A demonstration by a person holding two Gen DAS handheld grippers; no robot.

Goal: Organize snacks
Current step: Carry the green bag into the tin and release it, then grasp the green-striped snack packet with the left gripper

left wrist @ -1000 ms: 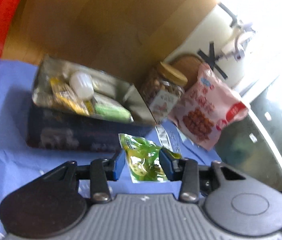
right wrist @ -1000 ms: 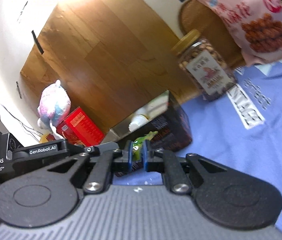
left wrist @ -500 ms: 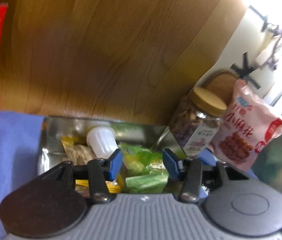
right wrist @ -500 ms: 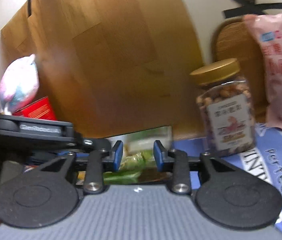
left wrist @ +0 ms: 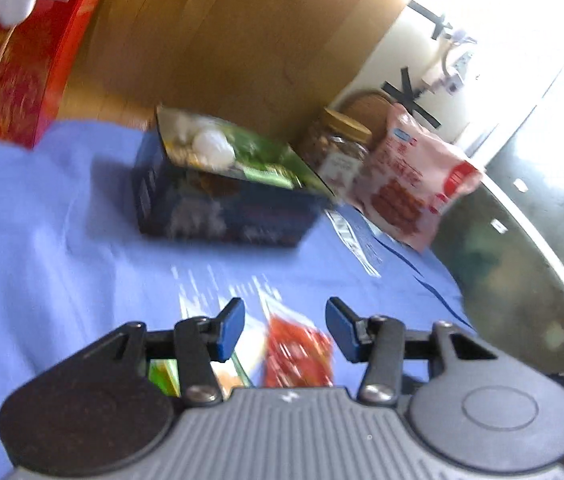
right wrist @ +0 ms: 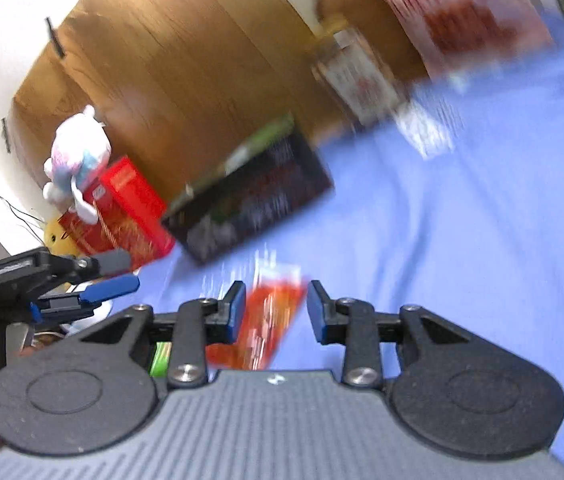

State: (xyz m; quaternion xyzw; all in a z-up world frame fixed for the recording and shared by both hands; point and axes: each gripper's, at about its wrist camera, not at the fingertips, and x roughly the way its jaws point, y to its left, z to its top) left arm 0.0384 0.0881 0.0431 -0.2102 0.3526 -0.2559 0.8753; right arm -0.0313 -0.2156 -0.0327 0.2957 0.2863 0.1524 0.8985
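A red snack packet [left wrist: 296,354] lies on the blue cloth [left wrist: 62,240] close in front of me. My left gripper [left wrist: 286,326] hovers over it, open, pads apart from it. In the right wrist view the same red packet [right wrist: 272,320] shows between the fingers of my right gripper [right wrist: 276,312], which is open and not pressing on it. A green packet [left wrist: 162,376] peeks out under the left finger. The dark blue box [left wrist: 226,208] farther back holds several snacks, green packets and a white cup among them. The left gripper [right wrist: 94,294] sits at the left of the right wrist view.
A nut jar [left wrist: 338,148] and a pink snack bag [left wrist: 414,184] stand right of the box. A red carton [left wrist: 14,60] stands at the back left with a plush toy [right wrist: 76,160] on it. The table edge [left wrist: 542,248] curves along the right. Both views are motion-blurred.
The green packet was let go into the box. Both grippers opened and drew back from the box to the near cloth, now above the red packet.
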